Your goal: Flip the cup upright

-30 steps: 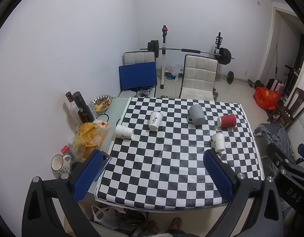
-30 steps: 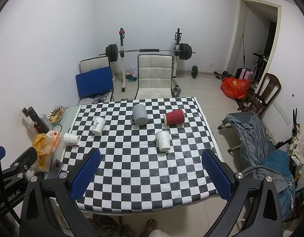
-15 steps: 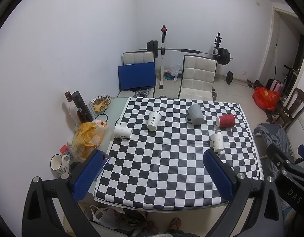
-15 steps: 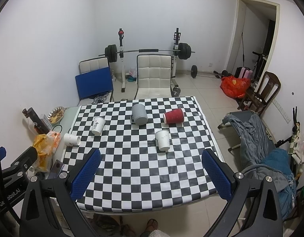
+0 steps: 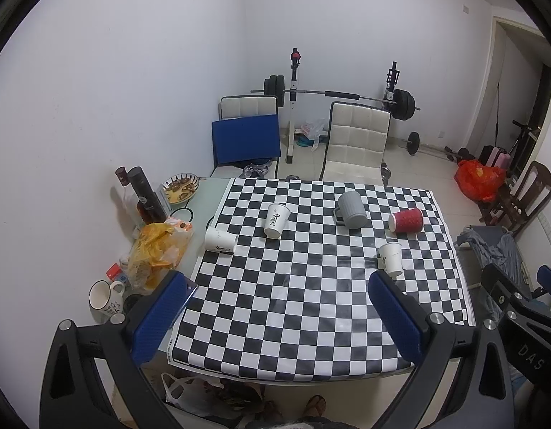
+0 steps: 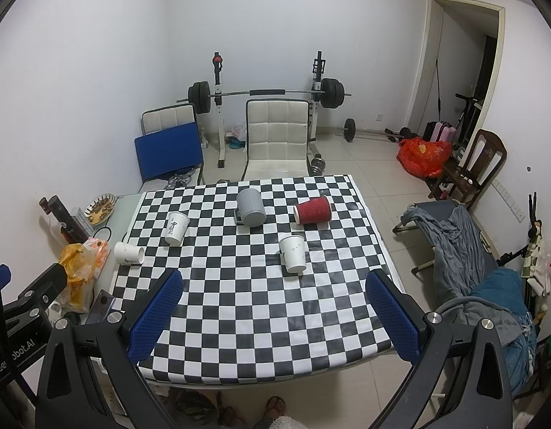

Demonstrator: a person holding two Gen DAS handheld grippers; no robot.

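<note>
Several cups sit on the checkered tablecloth point(image 5: 293, 304). A red ribbed paper cup point(image 5: 406, 220) point(image 6: 313, 209) lies on its side at the far right. A grey mug point(image 5: 351, 209) point(image 6: 250, 208) stands upside down. A white paper cup point(image 5: 220, 240) point(image 6: 128, 253) lies on its side at the left edge. Two more white paper cups point(image 5: 276, 220) point(image 5: 391, 259) stand on the cloth. My left gripper point(image 5: 275, 307) and right gripper point(image 6: 273, 307) are both open and empty, held high above the near table edge.
Bottles point(image 5: 146, 200), a snack bag point(image 5: 157, 250), a bowl point(image 5: 180, 187) and a white mug point(image 5: 102, 295) crowd the table's left strip. White chairs point(image 6: 277, 136) and a barbell rack point(image 6: 268, 93) stand behind. A cot with clothes point(image 6: 465, 250) is at the right.
Both views have drifted very slightly; the cups have not moved and both grippers stay open.
</note>
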